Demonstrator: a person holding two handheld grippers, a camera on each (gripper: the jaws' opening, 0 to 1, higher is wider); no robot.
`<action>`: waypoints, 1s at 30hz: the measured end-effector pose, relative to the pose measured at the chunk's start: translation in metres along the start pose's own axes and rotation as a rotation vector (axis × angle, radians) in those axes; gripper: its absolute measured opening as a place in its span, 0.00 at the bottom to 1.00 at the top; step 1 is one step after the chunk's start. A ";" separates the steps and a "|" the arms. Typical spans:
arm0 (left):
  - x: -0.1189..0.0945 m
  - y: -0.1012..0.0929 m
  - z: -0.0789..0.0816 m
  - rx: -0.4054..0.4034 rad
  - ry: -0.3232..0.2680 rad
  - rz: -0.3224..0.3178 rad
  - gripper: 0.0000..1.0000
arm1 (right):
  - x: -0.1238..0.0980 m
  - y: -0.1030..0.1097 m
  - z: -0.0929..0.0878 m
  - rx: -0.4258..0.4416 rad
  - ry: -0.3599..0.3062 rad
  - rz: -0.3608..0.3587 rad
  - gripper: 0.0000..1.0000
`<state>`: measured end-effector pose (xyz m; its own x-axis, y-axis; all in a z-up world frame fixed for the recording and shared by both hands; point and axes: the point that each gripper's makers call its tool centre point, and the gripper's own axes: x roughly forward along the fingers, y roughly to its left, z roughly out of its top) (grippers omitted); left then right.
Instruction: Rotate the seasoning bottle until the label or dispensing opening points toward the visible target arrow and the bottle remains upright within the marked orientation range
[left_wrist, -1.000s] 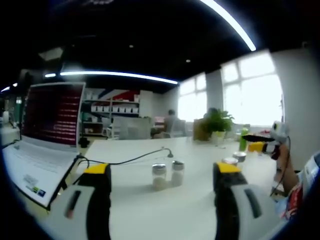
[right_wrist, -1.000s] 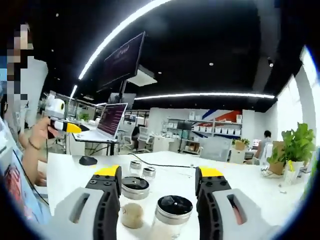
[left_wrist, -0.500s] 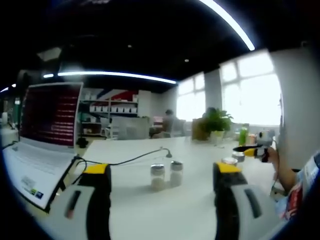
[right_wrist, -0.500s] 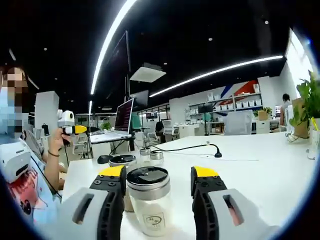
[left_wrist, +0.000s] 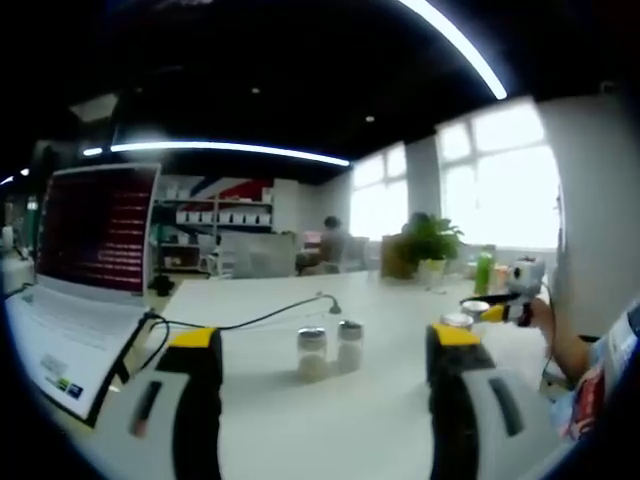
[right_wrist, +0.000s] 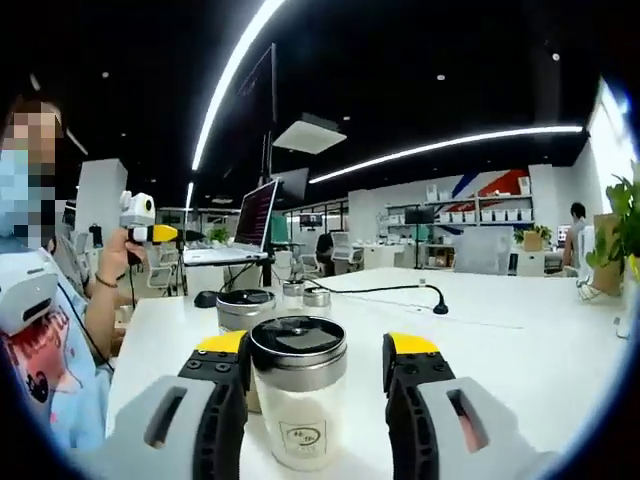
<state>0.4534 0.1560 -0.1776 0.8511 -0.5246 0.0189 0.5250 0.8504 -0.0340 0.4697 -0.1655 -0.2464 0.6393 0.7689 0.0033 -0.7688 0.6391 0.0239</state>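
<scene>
Between the spread jaws of the right gripper (right_wrist: 315, 375), not clearly pinched, stands the upright seasoning bottle (right_wrist: 298, 398) with a small unreadable label, on the white bench (right_wrist: 520, 340); the left gripper (left_wrist: 325, 365) jaws are spread before two small jars (left_wrist: 329, 348) and a laptop (left_wrist: 80, 270).

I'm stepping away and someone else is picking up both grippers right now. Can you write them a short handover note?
Right gripper: open, fingers either side of the clear seasoning bottle with the black, metal-rimmed lid, not visibly clamped. A second similar jar stands just behind it.
Left gripper: open, holding nothing, aimed across the white table at two small glass shakers farther off; the open laptop is to its left.
Done: bottle upright, framed for a grasp.
Left: close on it and rotate. I can't see a target arrow, so find it first.
</scene>
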 end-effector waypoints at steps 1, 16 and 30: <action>0.000 0.000 0.000 0.001 0.001 0.000 0.89 | 0.000 0.000 0.000 0.003 -0.002 0.002 0.53; 0.001 -0.001 -0.001 -0.003 0.003 -0.001 0.89 | 0.003 0.012 0.000 0.008 -0.027 0.045 0.38; 0.001 -0.001 -0.002 -0.001 0.003 -0.001 0.89 | 0.001 0.013 0.000 0.013 -0.044 0.012 0.38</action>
<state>0.4541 0.1547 -0.1798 0.8506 -0.5256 0.0156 0.5258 0.8499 -0.0353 0.4604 -0.1568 -0.2465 0.6302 0.7749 0.0478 -0.7764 0.6292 0.0367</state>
